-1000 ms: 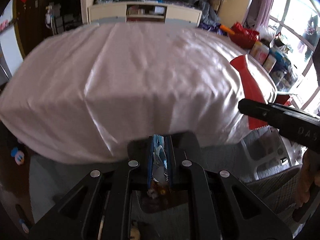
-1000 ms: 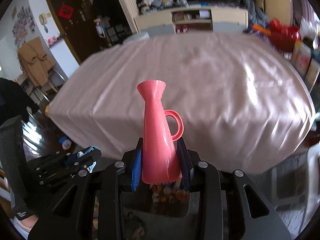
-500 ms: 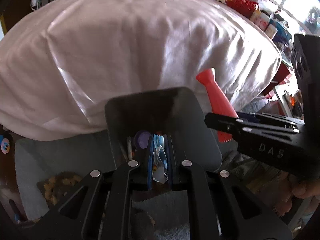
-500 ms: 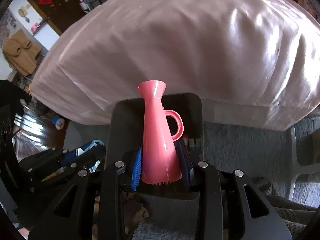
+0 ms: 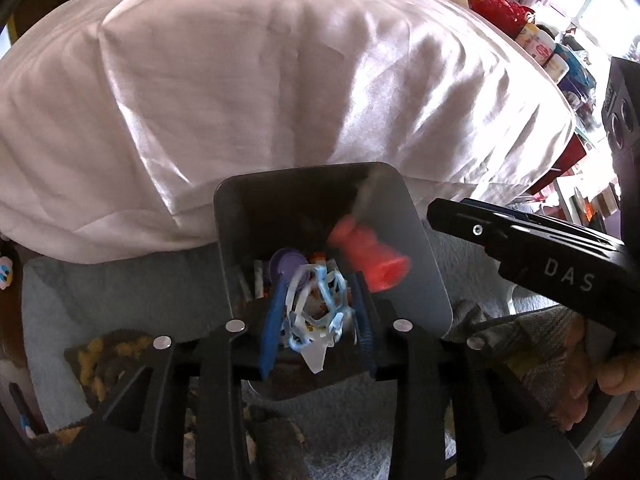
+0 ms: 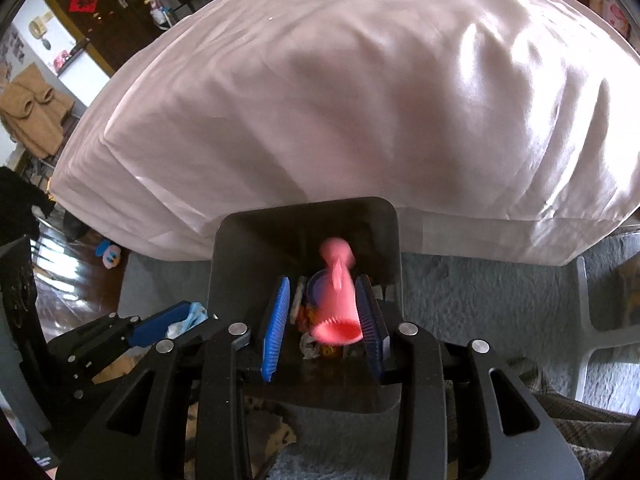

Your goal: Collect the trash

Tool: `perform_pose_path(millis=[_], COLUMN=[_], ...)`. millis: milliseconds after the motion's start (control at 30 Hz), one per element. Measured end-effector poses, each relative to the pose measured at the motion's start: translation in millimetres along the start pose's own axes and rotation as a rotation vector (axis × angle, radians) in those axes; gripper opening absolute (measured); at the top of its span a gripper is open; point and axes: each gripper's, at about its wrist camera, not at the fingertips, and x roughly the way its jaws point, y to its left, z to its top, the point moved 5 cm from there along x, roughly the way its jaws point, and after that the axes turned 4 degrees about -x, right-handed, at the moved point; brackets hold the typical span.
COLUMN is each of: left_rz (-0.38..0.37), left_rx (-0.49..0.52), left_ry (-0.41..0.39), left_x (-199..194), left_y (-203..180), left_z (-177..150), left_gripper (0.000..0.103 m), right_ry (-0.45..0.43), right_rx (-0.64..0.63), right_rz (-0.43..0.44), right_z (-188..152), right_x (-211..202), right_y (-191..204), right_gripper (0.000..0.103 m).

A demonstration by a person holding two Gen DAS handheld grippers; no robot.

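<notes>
Pink plastic funnel-shaped jug drops blurred between my right gripper's spread jaws into the dark square bin at lower centre. My left gripper is spread too, its crumpled blue-white wrapper loose. Next I lift both clear.

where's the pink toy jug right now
The pink toy jug is dropping, blurred, between the open right hand-held gripper fingers into the dark bin, beside the bed.
</notes>
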Motion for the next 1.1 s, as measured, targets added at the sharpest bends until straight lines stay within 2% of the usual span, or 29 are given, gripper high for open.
perform_pose_path(millis=[67, 133, 167, 233, 300, 400, 567, 700, 767, 867, 967, 1100], left_rz=[0.007, 0.018, 0.026, 0.042, 0.069, 0.075, 0.087, 0.127, 0.146, 0.140, 0.121, 0.145], left_rx=[-0.002, 0.001, 0.007, 0.014, 0.008, -0.010, -0.004, 0.008, 0.002, -0.043, -0.074, -0.052], left_ry=[-0.007, -0.014, -0.025, -0.047, -0.083, -0.118, -0.172, -0.268, -0.323, -0.369, -0.405, -0.476], left_x=[-3, -7, -11, -18, -31, -50, -82, -119, -139, -163, -183, -216], left_y=[1, 2, 2, 3, 5, 7, 2, -3, -1, 3, 6, 3], left_z=[0, 1, 1, 2, 4, 7, 7, 8, 8, 6, 4, 0], left_gripper=[0.046, 0.062, 0.065, 0.078, 0.086, 0.095, 0.095, 0.095, 0.095, 0.095, 0.095, 0.095], right_ry=[-0.011, -0.028, -0.038, -0.063, -0.085, -0.122, -0.236, -0.349, -0.410, -0.445, -0.484, -0.513], right_rx=[0.009, 0.017, 0.021, 0.028, 0.029, 0.028, -0.007, 0.000, 0.010, 0.013, -0.023, -0.051], right_rz=[-0.002, -0.005, -0.006, -0.010, -0.018, -0.034, -0.081, -0.113, -0.099, -0.087, -0.148, -0.193], right_z=[2, 4, 4, 4, 3, 0, -5, -7, -9, -12, -15, -19], right_x=[-3, -9, -13, -22, -32, -50, -97, -135, -155, -175, -194, -214], right_y=[-3, -6, -8, -12, -16, -22, -19, -19, -17, -15, -10, -6], right_gripper=[0.045, 0.051, 0.058, 0.070, 0.084, 0.096, 0.099, 0.100, 0.100, 0.100, 0.100, 0.100])
